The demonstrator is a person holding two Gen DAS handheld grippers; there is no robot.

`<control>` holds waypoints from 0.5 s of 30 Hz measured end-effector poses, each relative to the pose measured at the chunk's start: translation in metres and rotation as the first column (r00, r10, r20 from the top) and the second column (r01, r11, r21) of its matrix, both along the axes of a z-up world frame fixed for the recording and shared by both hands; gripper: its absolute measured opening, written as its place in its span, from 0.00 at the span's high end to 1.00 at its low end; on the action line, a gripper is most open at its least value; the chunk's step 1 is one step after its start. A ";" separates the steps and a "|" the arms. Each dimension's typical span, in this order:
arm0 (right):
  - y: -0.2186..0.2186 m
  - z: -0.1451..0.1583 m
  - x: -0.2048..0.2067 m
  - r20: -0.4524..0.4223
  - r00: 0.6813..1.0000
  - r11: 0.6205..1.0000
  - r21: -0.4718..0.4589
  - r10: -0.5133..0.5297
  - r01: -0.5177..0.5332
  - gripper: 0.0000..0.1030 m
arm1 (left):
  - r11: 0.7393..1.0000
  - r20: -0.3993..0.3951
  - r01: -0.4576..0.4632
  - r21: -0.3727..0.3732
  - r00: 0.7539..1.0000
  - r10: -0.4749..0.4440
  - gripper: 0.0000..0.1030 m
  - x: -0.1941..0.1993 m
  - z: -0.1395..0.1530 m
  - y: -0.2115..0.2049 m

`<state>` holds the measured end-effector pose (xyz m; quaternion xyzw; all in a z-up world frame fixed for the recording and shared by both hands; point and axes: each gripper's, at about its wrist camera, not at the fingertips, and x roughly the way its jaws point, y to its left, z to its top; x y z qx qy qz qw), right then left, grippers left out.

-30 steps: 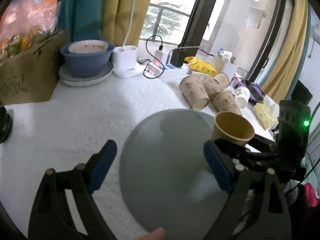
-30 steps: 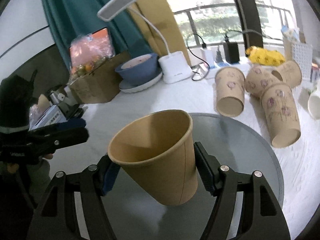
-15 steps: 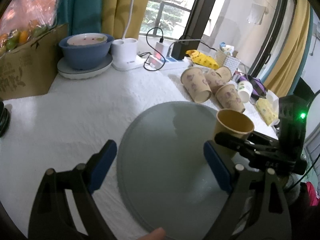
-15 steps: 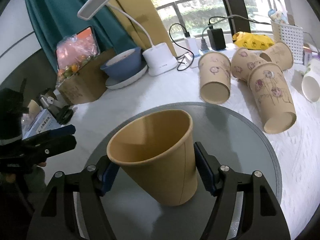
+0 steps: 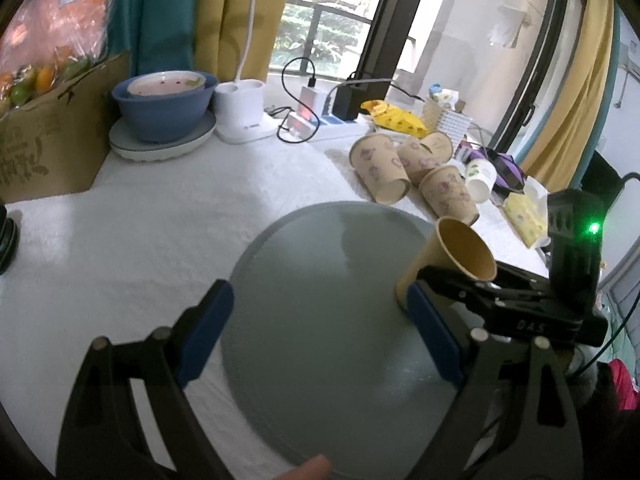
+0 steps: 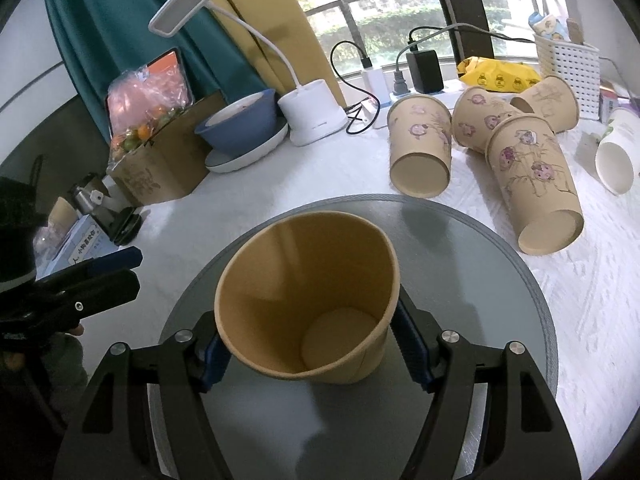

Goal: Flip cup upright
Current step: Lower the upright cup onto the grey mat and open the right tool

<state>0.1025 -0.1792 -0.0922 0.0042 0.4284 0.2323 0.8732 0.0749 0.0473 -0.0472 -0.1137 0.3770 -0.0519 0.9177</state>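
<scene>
A plain brown paper cup stands mouth-up, tilted toward the camera, on the grey round tray. My right gripper is shut on its lower body, blue pads on both sides. In the left wrist view the same cup leans at the tray's right edge, held by the right gripper. My left gripper is open and empty above the tray's near side.
Several printed paper cups lie on their sides behind the tray, plus a white cup. A blue bowl on a plate, a white lamp base, a cardboard box and chargers stand at the back.
The cup in my right gripper has tilted, its mouth now turned more toward the right wrist camera, and its base sits lower on the tray. The left gripper stays open.
</scene>
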 end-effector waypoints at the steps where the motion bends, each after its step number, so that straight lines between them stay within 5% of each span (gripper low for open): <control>1: 0.000 0.001 -0.001 0.002 1.000 1.000 0.000 -0.001 0.001 0.29 | 1.000 0.002 0.001 0.000 1.000 -0.001 0.13 -0.001 0.000 0.000; 15: -0.003 0.008 -0.018 0.012 1.000 0.999 -0.034 -0.018 0.019 0.21 | 1.000 0.040 -0.023 0.009 0.999 0.023 0.13 -0.021 0.005 -0.006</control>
